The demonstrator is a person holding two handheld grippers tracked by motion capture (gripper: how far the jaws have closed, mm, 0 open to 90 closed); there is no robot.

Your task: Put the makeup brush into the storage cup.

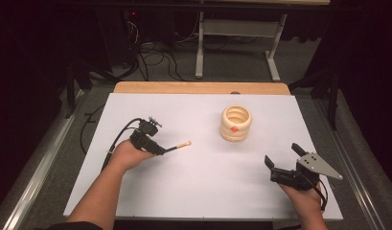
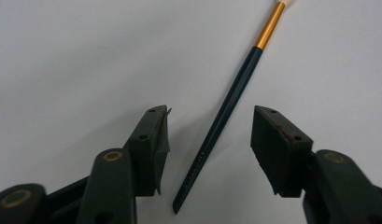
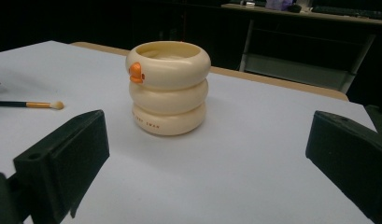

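Note:
A slim brush (image 2: 226, 109) with a dark handle, a gold ferrule and a pale tip lies on the white table top (image 1: 203, 172). My left gripper (image 2: 210, 114) is open, one jaw on each side of the handle's rear end, neither touching it. In the high view the left gripper (image 1: 161, 149) is left of centre and the brush (image 1: 181, 145) points right. A cream holder (image 1: 236, 123) made of three stacked rings, with a small orange knob, stands upright at the centre right. My right gripper (image 1: 282, 153) is open wide at the front right and faces the holder (image 3: 169, 88) from a distance.
The white top sits on a wooden table whose far edge (image 1: 201, 87) shows behind it. Beyond are a dark floor with cables (image 1: 155, 60) and the legs of a white desk (image 1: 199, 48). Bare white surface lies between the two grippers.

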